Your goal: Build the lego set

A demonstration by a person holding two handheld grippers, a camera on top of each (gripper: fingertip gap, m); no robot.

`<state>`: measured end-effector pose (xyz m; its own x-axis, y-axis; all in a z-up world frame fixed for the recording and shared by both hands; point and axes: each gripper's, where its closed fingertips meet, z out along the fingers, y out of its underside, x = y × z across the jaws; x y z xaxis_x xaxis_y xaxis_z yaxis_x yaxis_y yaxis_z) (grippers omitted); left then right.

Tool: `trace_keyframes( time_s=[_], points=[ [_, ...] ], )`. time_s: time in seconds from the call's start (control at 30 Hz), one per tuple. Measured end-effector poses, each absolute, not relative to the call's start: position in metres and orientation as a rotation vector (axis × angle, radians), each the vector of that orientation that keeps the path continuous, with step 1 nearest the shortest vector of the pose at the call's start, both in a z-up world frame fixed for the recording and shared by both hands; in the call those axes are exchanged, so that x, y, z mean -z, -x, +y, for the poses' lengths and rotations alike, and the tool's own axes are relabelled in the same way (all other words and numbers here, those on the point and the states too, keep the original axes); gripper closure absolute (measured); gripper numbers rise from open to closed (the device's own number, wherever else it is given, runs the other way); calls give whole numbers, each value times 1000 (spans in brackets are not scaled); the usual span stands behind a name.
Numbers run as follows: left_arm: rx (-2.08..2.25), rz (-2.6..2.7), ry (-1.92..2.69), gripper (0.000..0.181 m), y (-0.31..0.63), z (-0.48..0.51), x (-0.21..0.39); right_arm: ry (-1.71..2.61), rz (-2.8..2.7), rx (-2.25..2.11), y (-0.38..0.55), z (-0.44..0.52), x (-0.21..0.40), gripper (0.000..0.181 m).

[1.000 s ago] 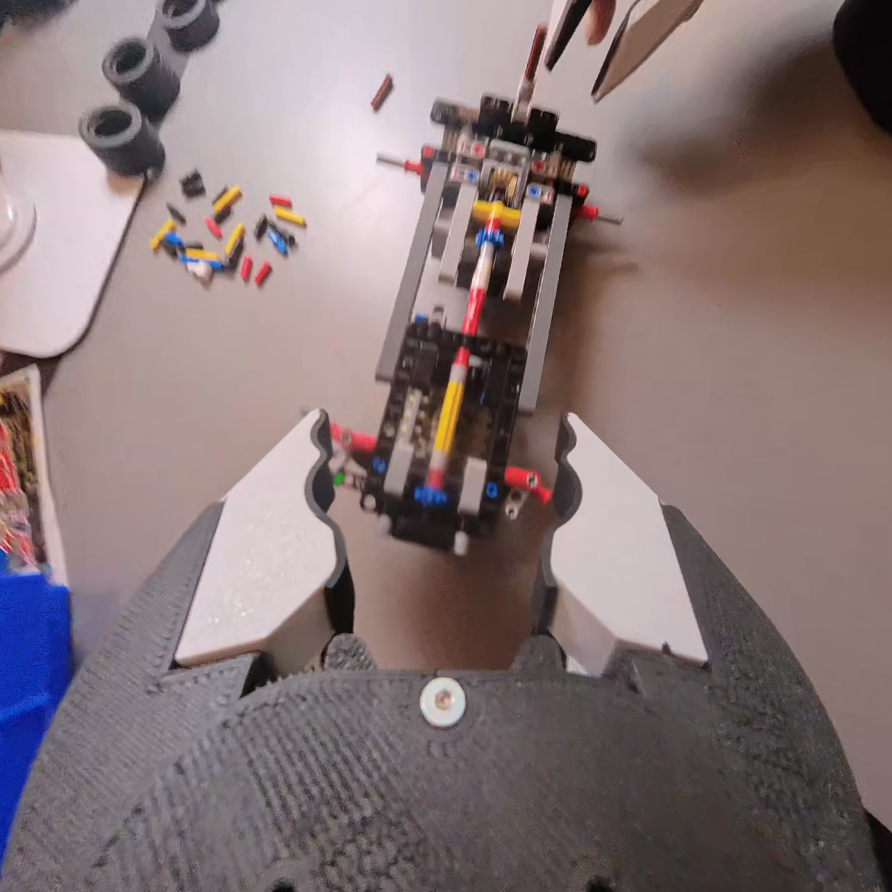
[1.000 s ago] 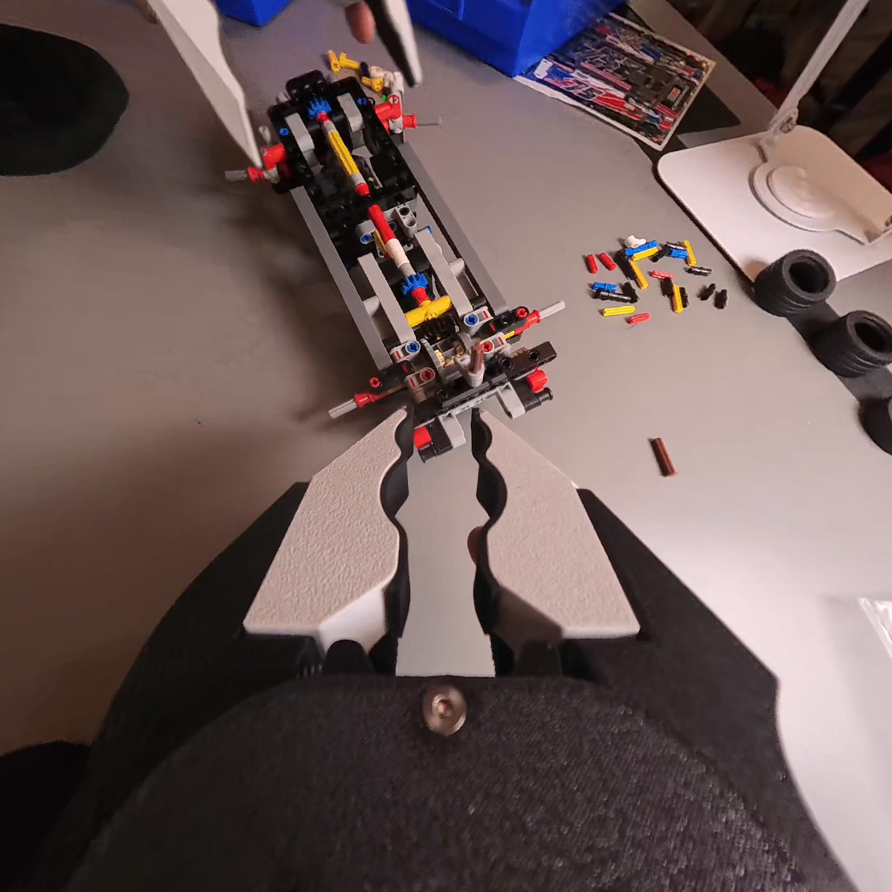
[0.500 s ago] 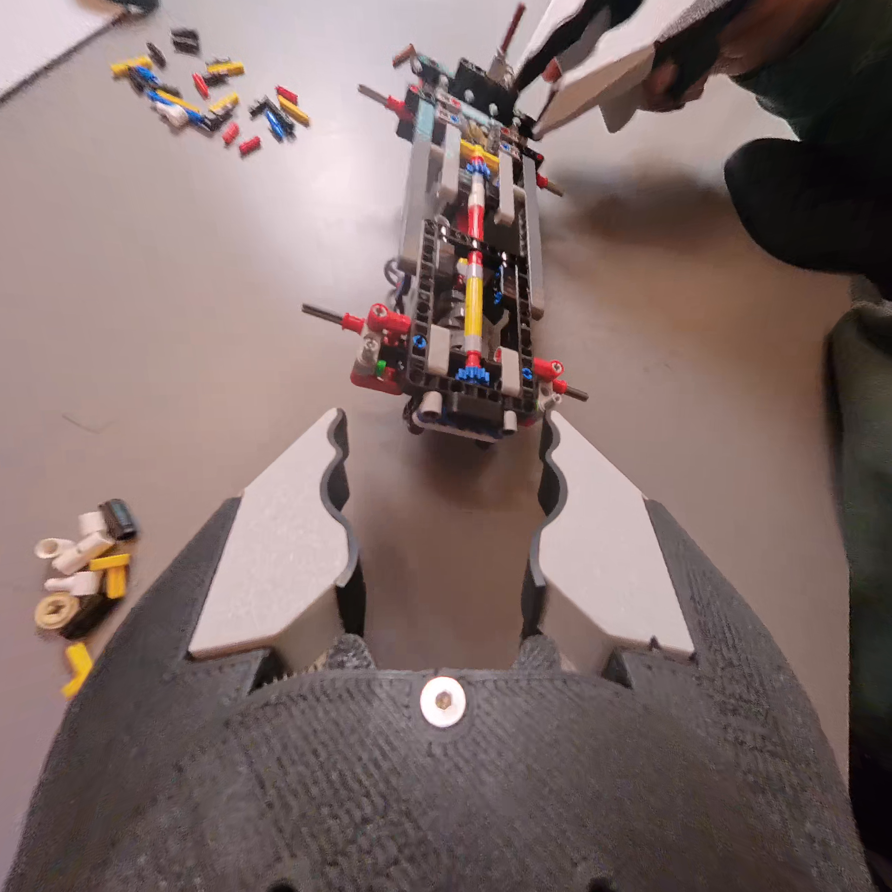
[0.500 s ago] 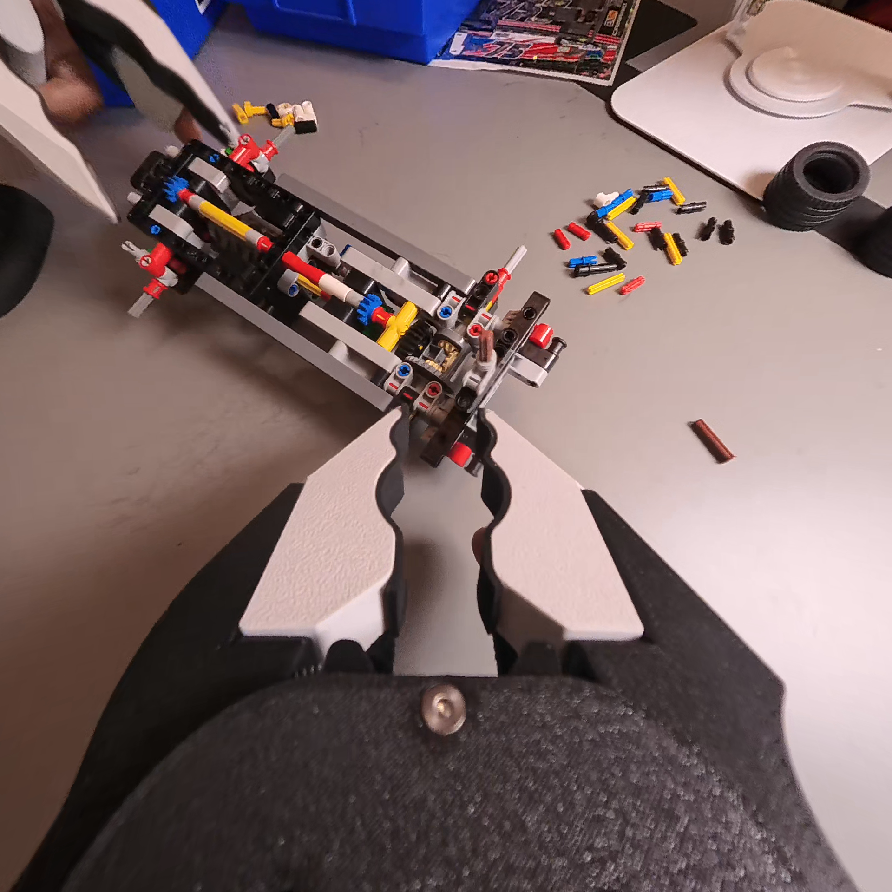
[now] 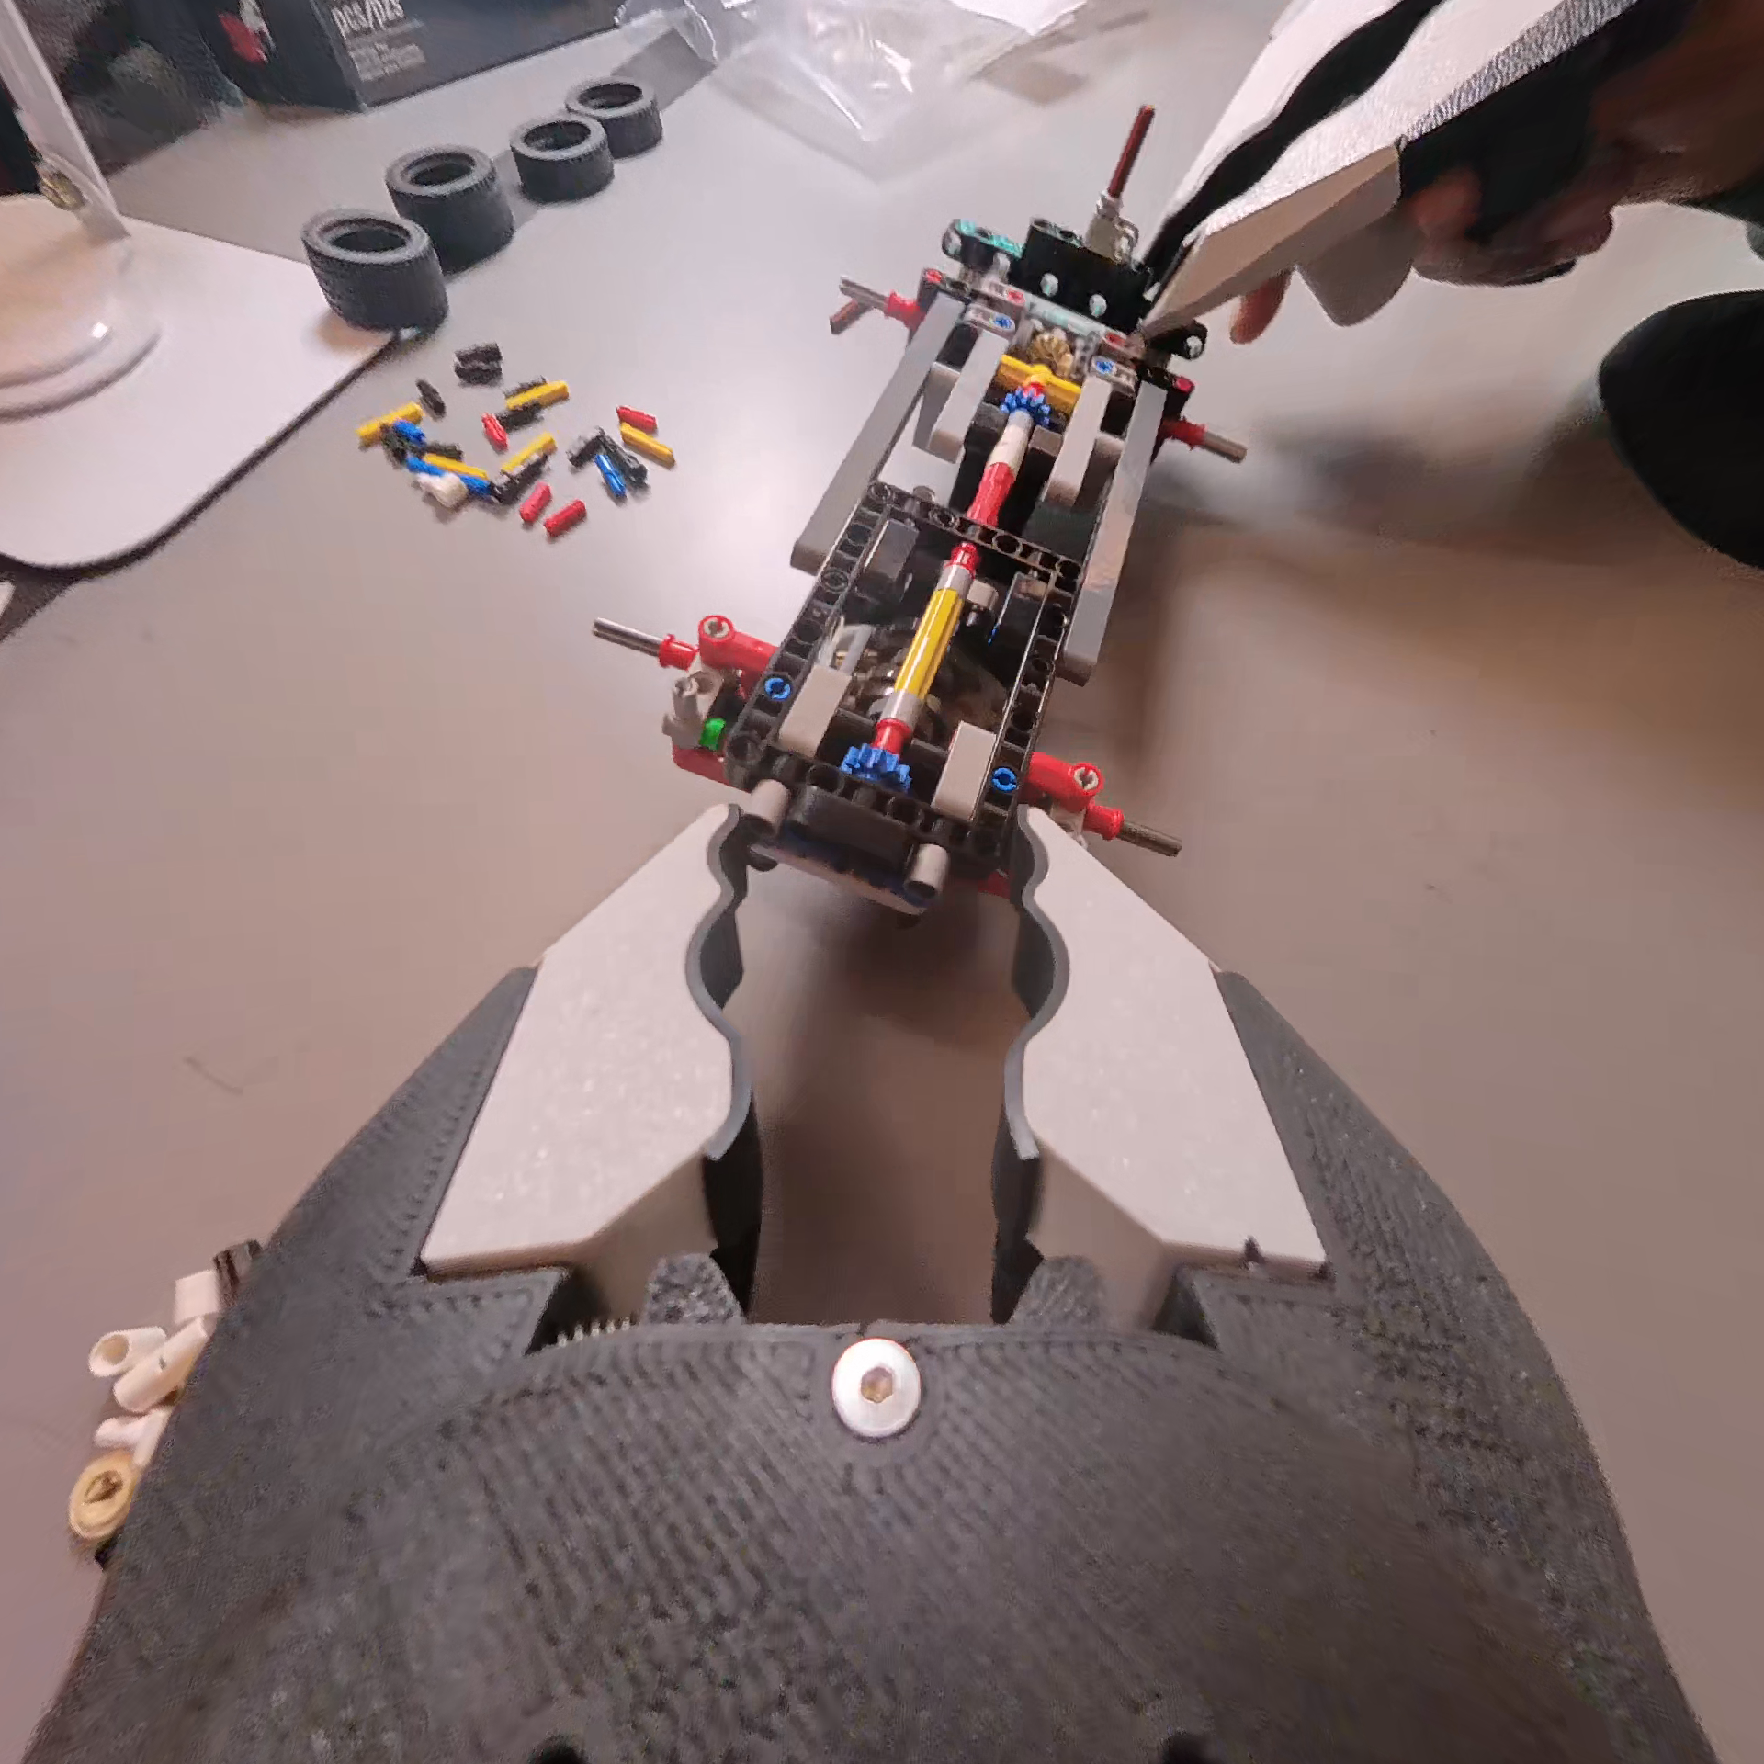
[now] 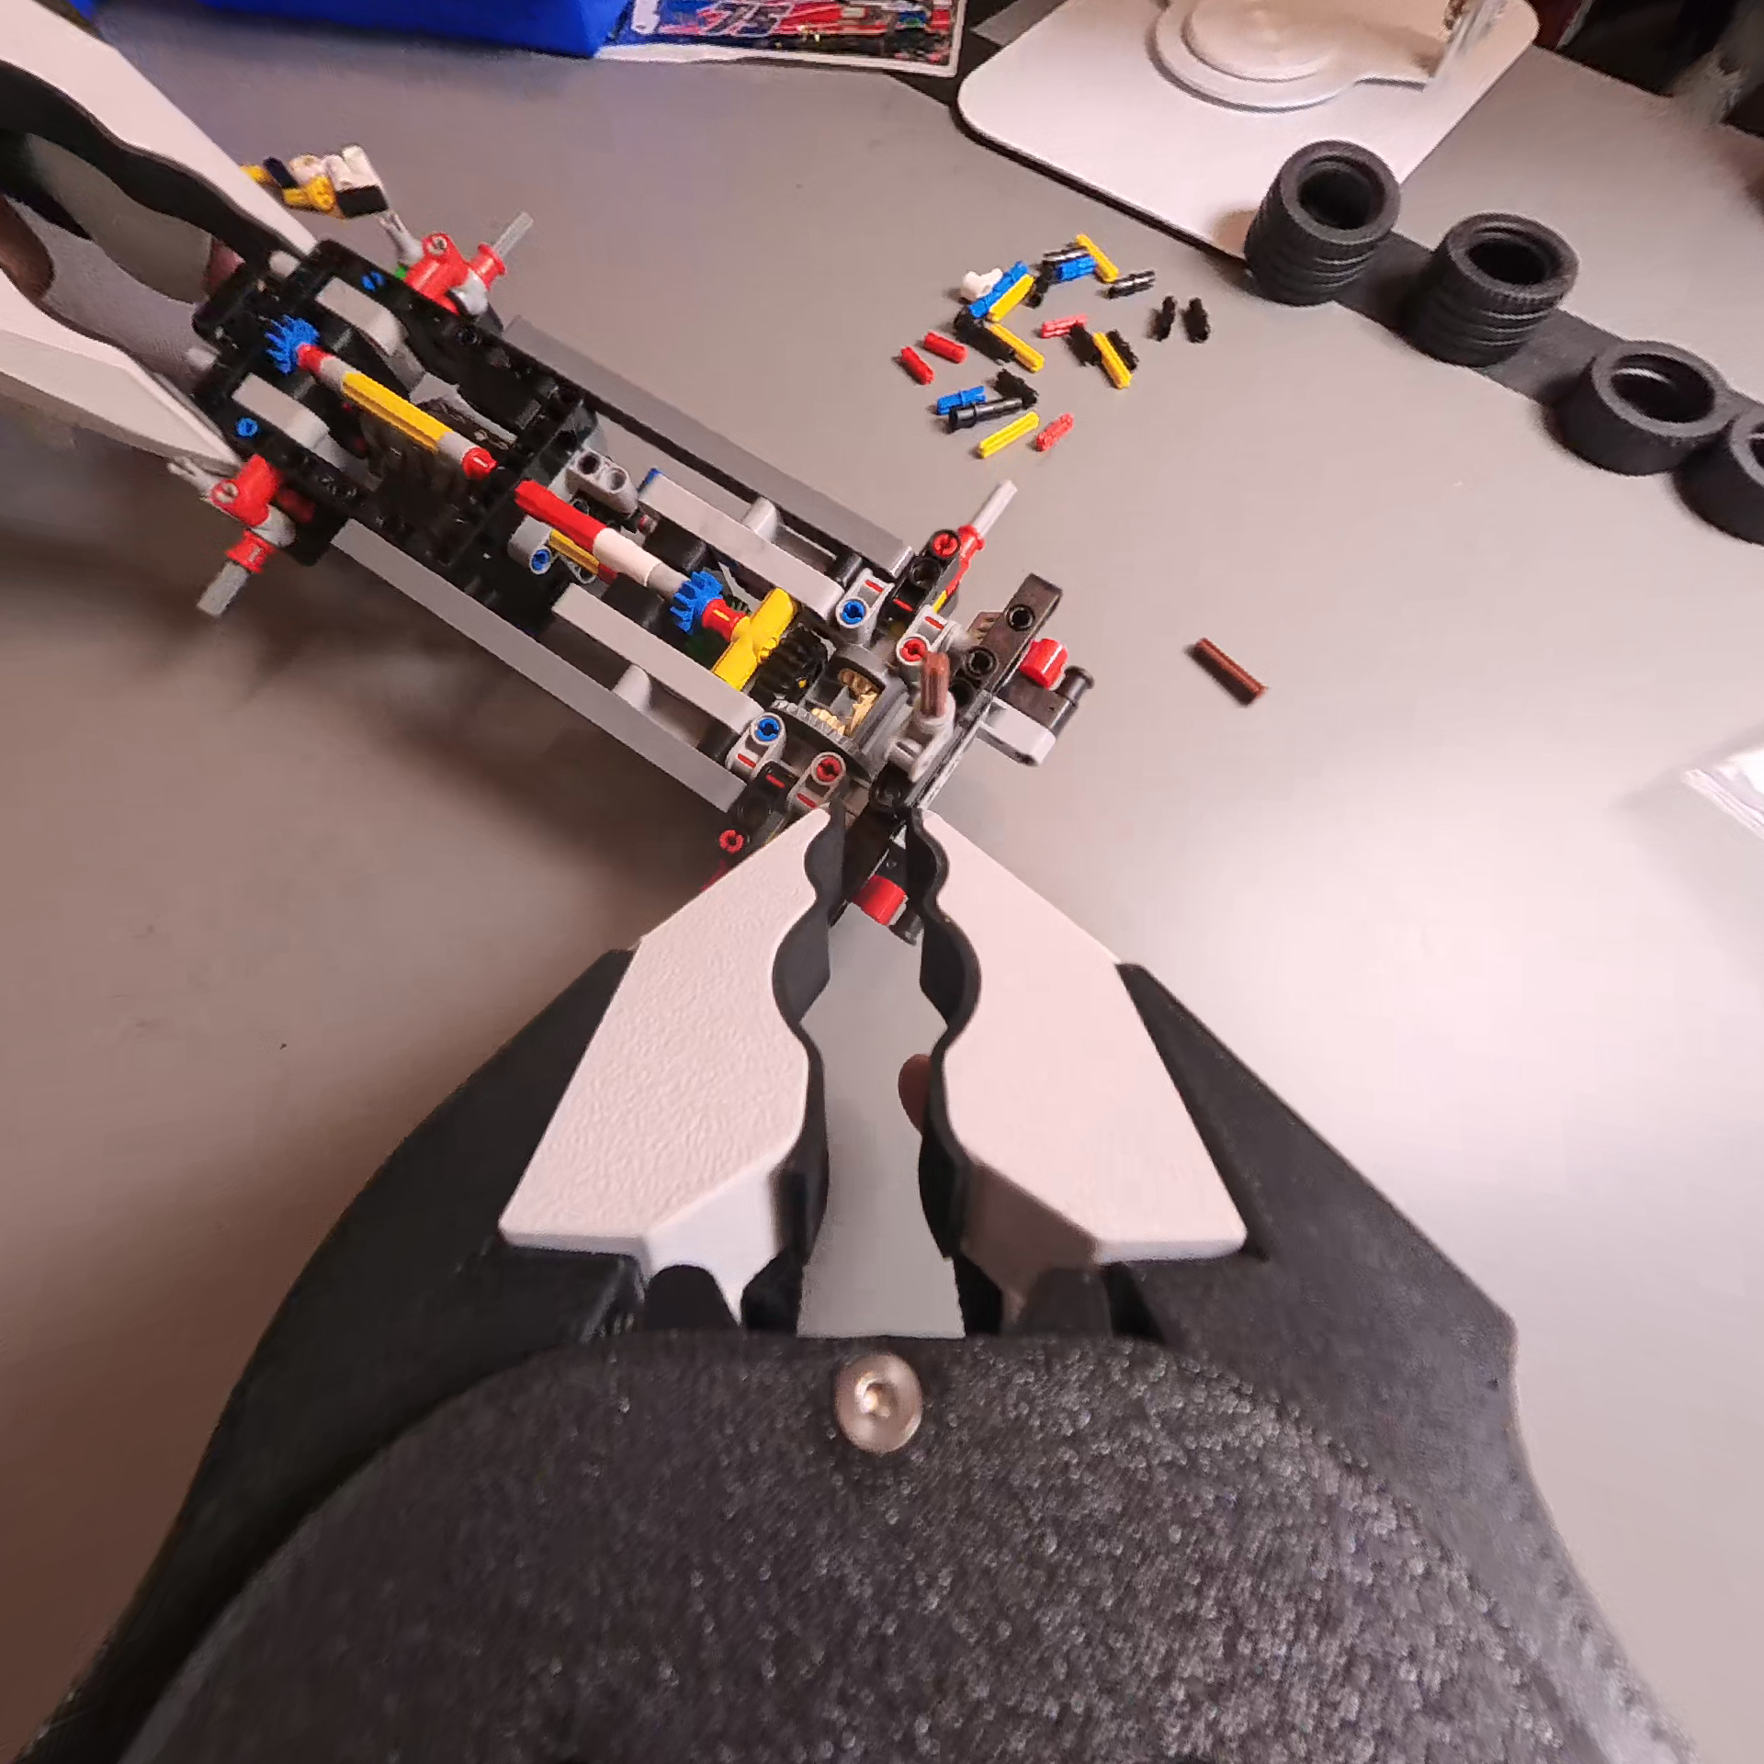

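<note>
A long lego chassis [image 5: 955, 611], black and grey with a red, yellow and white drive shaft, lies between both grippers over the grey table. My left gripper [image 5: 878, 840] has its jaws closed against the sides of the near black frame end. It also shows in the right wrist view [image 6: 258, 334], straddling that end. My right gripper [image 6: 869, 840] is shut on a black beam at the other end of the chassis [image 6: 573, 535]. It shows in the left wrist view [image 5: 1150, 296] at the far end, beside an upright dark red axle [image 5: 1131, 153].
Several black tyres [image 6: 1489, 286] stand in a row by a white lamp base [image 6: 1231, 95]. A pile of small coloured pins [image 6: 1040, 344] and a loose brown axle [image 6: 1228, 671] lie right of the chassis. White connectors [image 5: 143, 1365] lie by my left gripper. A clear plastic bag [image 5: 859, 57] lies at the back. The tips of one gripper are about 20 cm away from the tips of the other.
The right gripper has swung its end of the chassis round, turning the model on the table. The left gripper followed the other end, moved up to it and narrowed its jaws onto the frame.
</note>
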<state>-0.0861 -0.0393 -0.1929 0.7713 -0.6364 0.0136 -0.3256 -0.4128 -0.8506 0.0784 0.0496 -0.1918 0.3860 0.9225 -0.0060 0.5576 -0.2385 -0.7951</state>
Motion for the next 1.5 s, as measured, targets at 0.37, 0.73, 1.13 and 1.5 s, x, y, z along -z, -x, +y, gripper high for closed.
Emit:
trace_keyframes(
  time_s=[0.37, 0.73, 1.13, 1.5],
  points=[
    [357, 579, 1868, 128, 98, -28, 169, 1798, -1190, -717, -79, 59, 185, 163],
    [292, 316, 1623, 111, 145, -20, 119, 1458, -1008, -867, -76, 64, 130, 150],
    [186, 279, 1581, 115, 159, -18, 114, 1416, -941, -934, -76, 69, 126, 153],
    [150, 216, 1561, 120, 173, -16, 111, 1357, -880, -881, -74, 88, 107, 159]
  ],
)
